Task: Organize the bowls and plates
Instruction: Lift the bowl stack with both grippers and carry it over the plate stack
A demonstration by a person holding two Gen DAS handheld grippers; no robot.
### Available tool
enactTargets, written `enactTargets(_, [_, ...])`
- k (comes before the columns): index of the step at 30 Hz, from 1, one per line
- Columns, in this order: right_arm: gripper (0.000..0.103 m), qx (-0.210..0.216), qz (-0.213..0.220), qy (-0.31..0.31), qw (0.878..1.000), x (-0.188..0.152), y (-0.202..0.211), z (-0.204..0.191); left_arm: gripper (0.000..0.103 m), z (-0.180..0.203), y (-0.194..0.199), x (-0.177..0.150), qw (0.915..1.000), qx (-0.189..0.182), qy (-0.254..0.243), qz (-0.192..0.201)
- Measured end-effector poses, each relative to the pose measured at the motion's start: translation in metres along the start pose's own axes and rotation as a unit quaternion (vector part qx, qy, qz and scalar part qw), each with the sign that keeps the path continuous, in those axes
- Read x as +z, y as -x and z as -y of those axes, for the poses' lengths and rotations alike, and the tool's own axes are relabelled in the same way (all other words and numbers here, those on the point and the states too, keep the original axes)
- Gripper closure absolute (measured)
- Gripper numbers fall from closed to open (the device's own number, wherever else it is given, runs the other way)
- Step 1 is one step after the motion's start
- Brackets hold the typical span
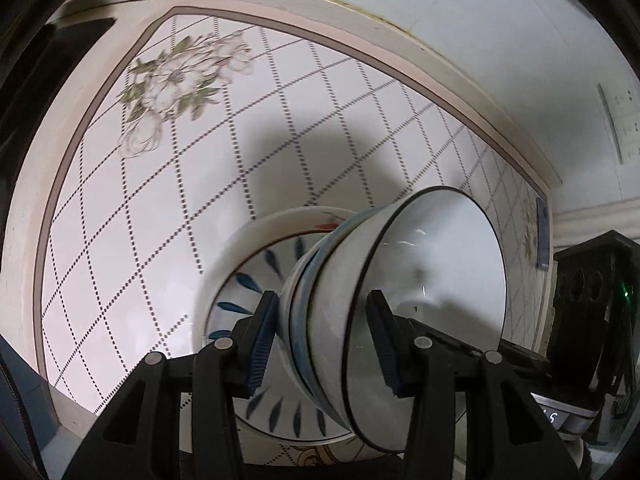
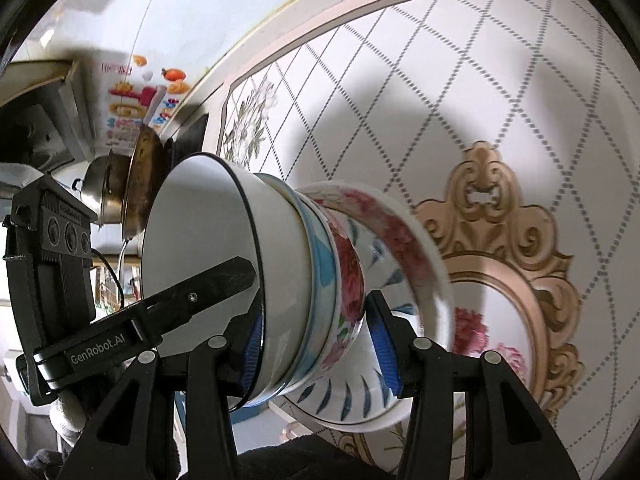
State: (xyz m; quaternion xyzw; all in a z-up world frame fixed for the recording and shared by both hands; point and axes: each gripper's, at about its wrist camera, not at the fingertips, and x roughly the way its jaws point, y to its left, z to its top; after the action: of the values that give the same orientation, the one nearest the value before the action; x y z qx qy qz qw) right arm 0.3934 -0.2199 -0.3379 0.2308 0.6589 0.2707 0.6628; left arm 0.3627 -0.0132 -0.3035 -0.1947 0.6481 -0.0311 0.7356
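Observation:
A nested stack of bowls [image 1: 400, 280] sits in a blue-leaf plate [image 1: 256, 280] that rests on a white plate [image 1: 224, 248]. The top bowl [image 2: 276, 248] is white with a dark rim; below it are a blue-banded bowl [image 2: 322, 272] and a pink-flower bowl [image 2: 348, 280]. The pink-flower plate [image 2: 404, 236] lies under the blue-leaf plate [image 2: 348, 396]. My left gripper [image 1: 322, 338] straddles the stack wall, one finger inside the top bowl, one outside. My right gripper [image 2: 318, 350] straddles the same stack from the opposite side. Whether either pinches it is unclear.
The table [image 1: 160, 200] has a white top with a dotted diamond grid and flower prints, and a cream edge [image 1: 360, 12] by the wall. A metal pot [image 2: 104, 192] and a brass lid [image 2: 140, 176] stand beyond the stack. The other gripper's body [image 1: 588, 304] is at right.

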Motion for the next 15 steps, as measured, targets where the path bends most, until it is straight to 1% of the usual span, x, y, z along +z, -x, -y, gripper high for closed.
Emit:
enactTargets(3, [0.053,-0.006,-0.003,0.009,1.0,0.0,-0.008,-0.007,0.061,-0.007,-0.003,0.0,1.0,-0.002,0.008,0.0])
enactTargets(7, [0.053,-0.014,-0.006,0.016,1.0,0.001,-0.022,-0.015,0.061,-0.012,-0.006,-0.001,1.0,-0.001,0.004,0.004])
enactTargets(12, [0.053,-0.024,-0.007,0.022,0.999,-0.003,-0.022,-0.014,0.06,-0.016,-0.01,-0.004,1.0,-0.002,0.005,0.002])
enactTargets(15, [0.053,-0.025,0.0,0.027,0.999,-0.002,-0.019,-0.016,0.06,-0.017,-0.011,-0.004,1.0,-0.001,0.004,0.002])
